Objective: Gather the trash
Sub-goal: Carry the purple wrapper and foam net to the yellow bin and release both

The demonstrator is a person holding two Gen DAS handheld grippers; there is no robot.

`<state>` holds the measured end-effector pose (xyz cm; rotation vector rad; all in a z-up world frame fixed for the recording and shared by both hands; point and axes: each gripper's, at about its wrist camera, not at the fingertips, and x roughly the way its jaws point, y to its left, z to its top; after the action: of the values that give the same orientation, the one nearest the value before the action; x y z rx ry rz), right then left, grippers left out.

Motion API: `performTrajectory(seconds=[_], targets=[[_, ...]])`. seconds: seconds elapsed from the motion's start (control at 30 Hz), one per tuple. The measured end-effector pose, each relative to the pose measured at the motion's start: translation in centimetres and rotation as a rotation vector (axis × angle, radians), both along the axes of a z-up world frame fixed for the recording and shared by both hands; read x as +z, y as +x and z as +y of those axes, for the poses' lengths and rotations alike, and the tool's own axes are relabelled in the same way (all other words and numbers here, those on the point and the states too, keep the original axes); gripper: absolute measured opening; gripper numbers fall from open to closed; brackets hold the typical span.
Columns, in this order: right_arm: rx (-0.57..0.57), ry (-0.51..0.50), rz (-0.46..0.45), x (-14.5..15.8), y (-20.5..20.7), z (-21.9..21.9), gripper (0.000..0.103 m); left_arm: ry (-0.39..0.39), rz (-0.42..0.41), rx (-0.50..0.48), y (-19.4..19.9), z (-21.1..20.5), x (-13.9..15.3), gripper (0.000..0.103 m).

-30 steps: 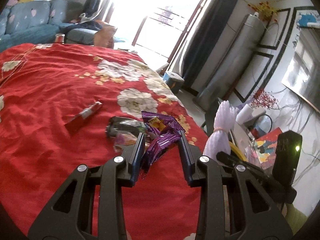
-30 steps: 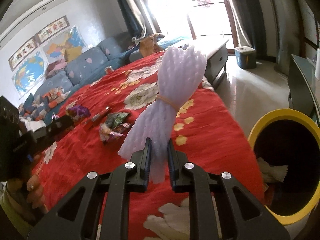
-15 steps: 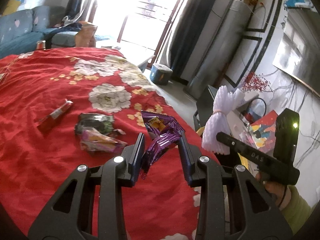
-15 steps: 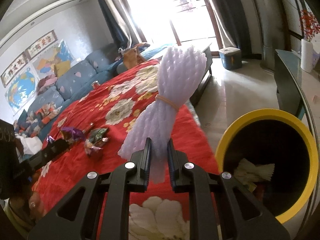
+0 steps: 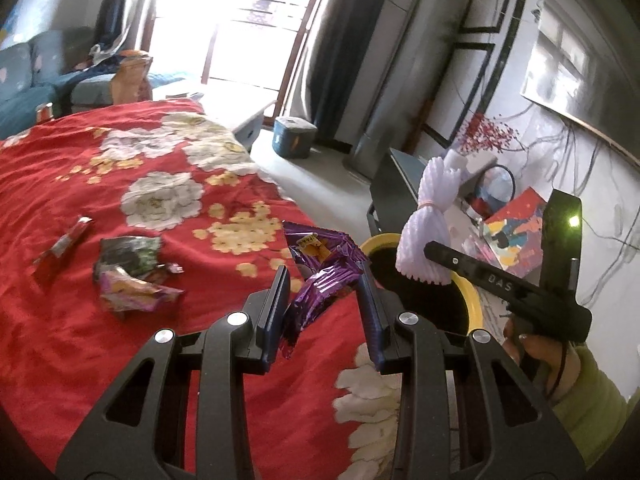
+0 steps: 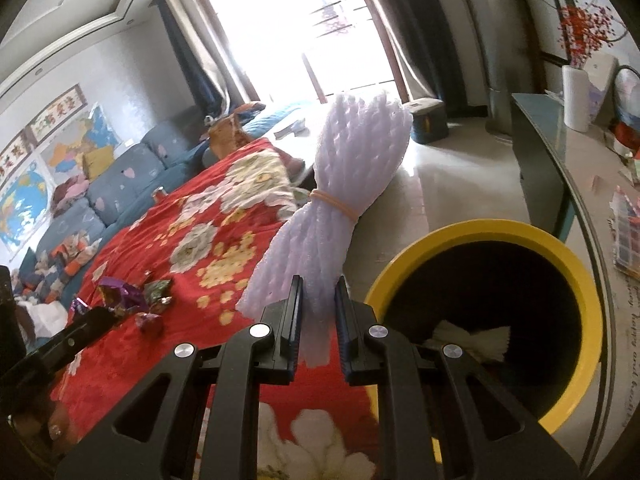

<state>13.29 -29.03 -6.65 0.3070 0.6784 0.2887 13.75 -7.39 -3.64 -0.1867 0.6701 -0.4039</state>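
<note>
Trash is in both grippers: the left gripper pinches a purple wrapper over the red cloth, and the right gripper squeezes a white foam bundle beside the yellow bin. More wrappers lie on the cloth.

White letters reading "DAS" stood on the black arm of the right claw, seen in the left wrist view. In the right wrist view a long framed banner on the wall above the maps carried large Chinese characters, too small to make out. The purple wrapper bore a yellow label with print that stayed unreadable.
</note>
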Motion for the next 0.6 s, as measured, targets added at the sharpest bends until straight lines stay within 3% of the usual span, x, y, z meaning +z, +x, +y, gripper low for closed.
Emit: performTrajectory(seconds=[0.6], targets=[[-0.105,0.001,0.038,-1.7,0.3,-5.5,0.015,0.099,-0.03,-0.187,1.4,-9.1,-0.3,0.027]])
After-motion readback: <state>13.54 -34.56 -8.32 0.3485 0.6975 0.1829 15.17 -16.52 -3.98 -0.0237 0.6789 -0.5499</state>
